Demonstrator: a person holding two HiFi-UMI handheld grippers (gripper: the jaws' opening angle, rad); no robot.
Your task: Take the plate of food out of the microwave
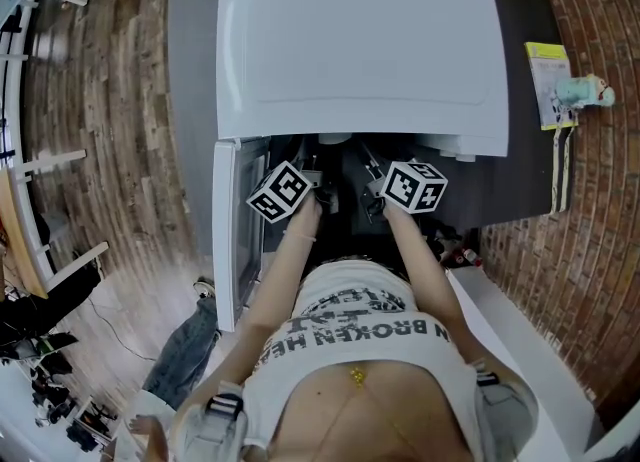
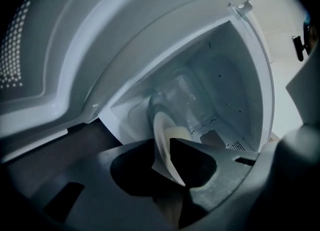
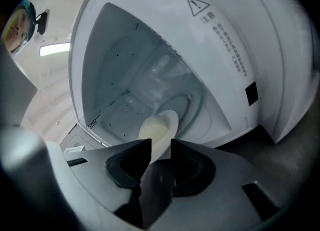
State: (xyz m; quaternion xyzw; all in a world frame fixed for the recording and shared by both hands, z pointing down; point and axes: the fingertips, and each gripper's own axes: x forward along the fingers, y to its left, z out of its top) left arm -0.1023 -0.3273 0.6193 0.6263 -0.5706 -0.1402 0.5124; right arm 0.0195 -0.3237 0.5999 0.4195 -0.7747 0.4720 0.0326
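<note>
Left gripper view: the left gripper [image 2: 163, 140] has its jaws apart astride the near rim of the plate [image 2: 161, 125]. The right gripper [image 3: 161, 142] is likewise unclamped. Both forearms [image 1: 285, 260] reach forward, tipped slightly down, into the microwave [image 1: 360, 50]. The plate sits inside on the turntable [image 3: 195, 107], its rim towards the opening.
</note>
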